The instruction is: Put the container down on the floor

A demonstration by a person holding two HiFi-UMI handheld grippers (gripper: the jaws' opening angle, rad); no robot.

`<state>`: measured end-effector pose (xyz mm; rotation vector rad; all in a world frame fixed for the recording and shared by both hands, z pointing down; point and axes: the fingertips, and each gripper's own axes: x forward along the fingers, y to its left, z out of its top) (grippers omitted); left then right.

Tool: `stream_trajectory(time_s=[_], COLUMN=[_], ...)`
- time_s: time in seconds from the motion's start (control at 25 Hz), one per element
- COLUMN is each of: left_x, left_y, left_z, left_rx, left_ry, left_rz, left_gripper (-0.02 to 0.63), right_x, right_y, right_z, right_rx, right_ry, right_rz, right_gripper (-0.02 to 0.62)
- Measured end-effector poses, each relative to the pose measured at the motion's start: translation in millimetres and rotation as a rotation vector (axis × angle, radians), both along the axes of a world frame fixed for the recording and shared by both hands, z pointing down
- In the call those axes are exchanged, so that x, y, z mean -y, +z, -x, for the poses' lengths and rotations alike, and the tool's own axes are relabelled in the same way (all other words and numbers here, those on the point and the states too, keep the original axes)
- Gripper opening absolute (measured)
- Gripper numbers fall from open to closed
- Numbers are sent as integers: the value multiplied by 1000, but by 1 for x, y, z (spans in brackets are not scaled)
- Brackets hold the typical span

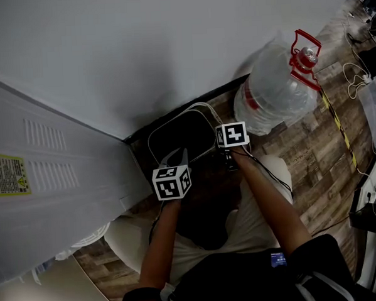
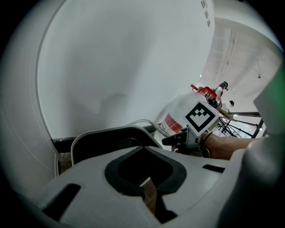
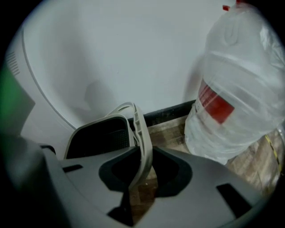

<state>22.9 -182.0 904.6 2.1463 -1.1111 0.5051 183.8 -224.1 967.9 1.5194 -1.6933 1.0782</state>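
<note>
Container [image 1: 181, 133]: dark bin with a pale rim, in the corner by the wall, between the white appliance [image 1: 51, 179] and the water jug [image 1: 276, 88].
Right gripper [image 3: 136, 178]: jaws pinched on the pale handle [image 3: 141, 142].
Left gripper [image 2: 147, 178]: jaws all but together, and we see nothing clearly held.
Handling: we judge it light, stiff plastic. The thin handle may swing, so we would steady the rim.
Hidden: the base is out of sight, so we cannot tell whether it touches the floor [image 1: 314, 153].

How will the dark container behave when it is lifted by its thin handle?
The container shows mesh walls and looks empty, so it is probably light. Its handle, pinched by the right gripper, looks thin, so the container may swing or tilt.
</note>
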Motion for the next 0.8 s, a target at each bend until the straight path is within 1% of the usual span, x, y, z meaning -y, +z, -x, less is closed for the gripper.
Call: stream_trajectory(time_s=[0.24,0.36,0.8], left_x=[-1,-1,-5], left_y=[2,5,8], left_z=[-2,-2,-10], left_rx=[-2,-2,-5], left_ry=[4,3,13], left_rz=[5,10,16], left_gripper=[15,15,15], right_x=[-7,-9,-13], right_y=[11,15,14], right_z=[-7,-9,-15], right_rx=[24,31,33], right_ry=[30,38,48], right_rz=[40,53,46], right_gripper=[84,84,84])
